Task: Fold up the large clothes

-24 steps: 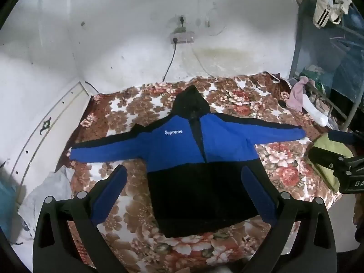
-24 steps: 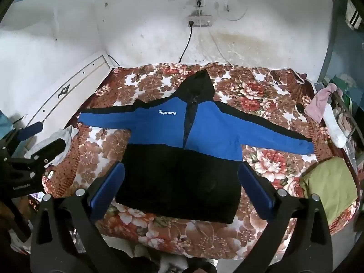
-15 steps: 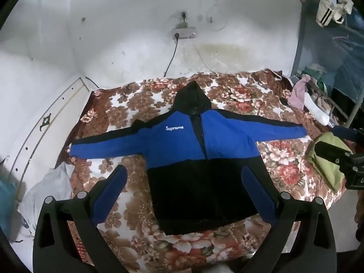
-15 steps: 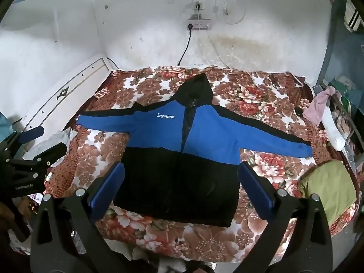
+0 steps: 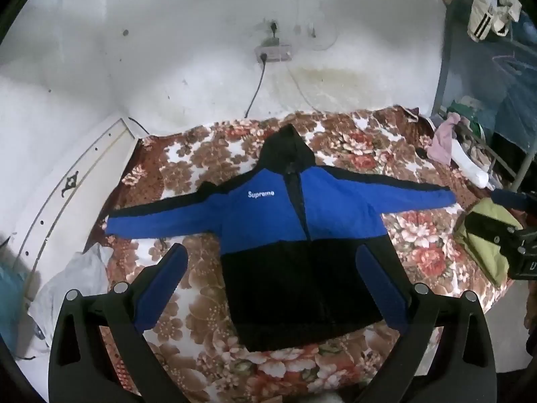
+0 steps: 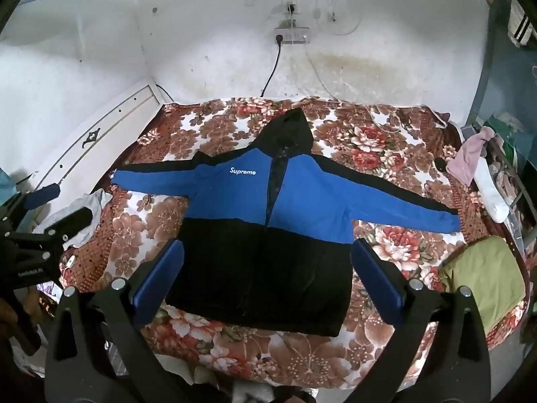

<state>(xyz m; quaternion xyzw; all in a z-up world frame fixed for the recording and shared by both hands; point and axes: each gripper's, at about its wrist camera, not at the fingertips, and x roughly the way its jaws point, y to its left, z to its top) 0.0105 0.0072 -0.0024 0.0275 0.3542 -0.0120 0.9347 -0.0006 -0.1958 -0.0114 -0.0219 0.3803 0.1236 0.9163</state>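
Premises: a bed against a stained white wall, covered by a floral blanket [image 6: 386,154], with a power strip [image 6: 292,37] mounted on the wall above.

The hooded jacket [image 6: 268,235], blue above and black below, lies face up in the middle of the blanket, zipped. Both sleeves are spread out to the sides and the hood points toward the wall. No fold is visible anywhere on it; in my judgement the task has not begun, and the sleeves, body and hood all remain to be folded.

A folded olive cloth [image 6: 486,278] sits near the bed's right edge, just beyond the cuff. Pale clothing [image 5: 77,278] lies off the left side.

The left gripper [image 5: 272,285] hangs above the near edge of the bed, jaws wide apart, holding nothing. The right gripper [image 6: 266,275] is likewise raised, spread and empty. Both are aimed down at the jacket's black lower half; neither touches fabric.
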